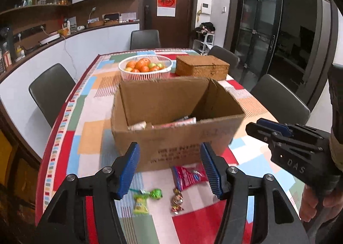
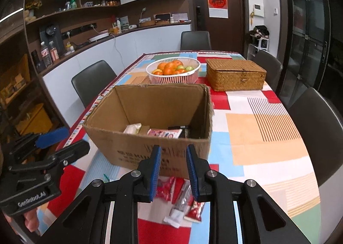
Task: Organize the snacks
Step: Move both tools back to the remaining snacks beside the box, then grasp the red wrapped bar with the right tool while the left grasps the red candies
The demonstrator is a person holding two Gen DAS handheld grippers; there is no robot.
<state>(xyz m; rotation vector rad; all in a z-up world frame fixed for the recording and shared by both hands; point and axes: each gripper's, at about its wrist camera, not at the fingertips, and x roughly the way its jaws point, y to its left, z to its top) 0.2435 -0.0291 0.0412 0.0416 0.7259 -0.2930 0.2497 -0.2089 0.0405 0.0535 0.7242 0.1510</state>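
**A:** Your left gripper (image 1: 169,169) is spread wide with nothing between its blue pads, hovering above the loose sweets on the colourful patchwork tablecloth (image 1: 90,134). The risk from here, as I judge it, is those small pieces: the yellow-green wrapped candy (image 1: 140,203), the bright green twist-wrapped candy (image 1: 156,193) and the red-and-gold wrapped candy (image 1: 176,201) lie close together, so a wide closing could pinch two at once or flick one away.

**B:** And your right gripper (image 2: 173,169)?

**A:** Partly closed and grasping nothing; a gap shows between the pads. Below it lie the flat red foil snack packets (image 2: 165,187), a silvery sachet with a white end (image 2: 178,211) beside them. They look thin and slippery, so your pads may slide off unless you catch an edge.

**B:** Where do they go?

**A:** Presumably into the open brown cardboard box (image 2: 150,151) just beyond both grippers. It already holds a pale cream packet (image 2: 133,128) and a pink-and-white printed packet (image 2: 165,133). The box looks light; bump its near wall and you may push it toward the white slatted basket of oranges and green fruit (image 2: 173,74), with the lidded woven wicker box (image 2: 235,74) near that. The red packet (image 1: 188,174) lies right against the box's near side, so you have little room there.
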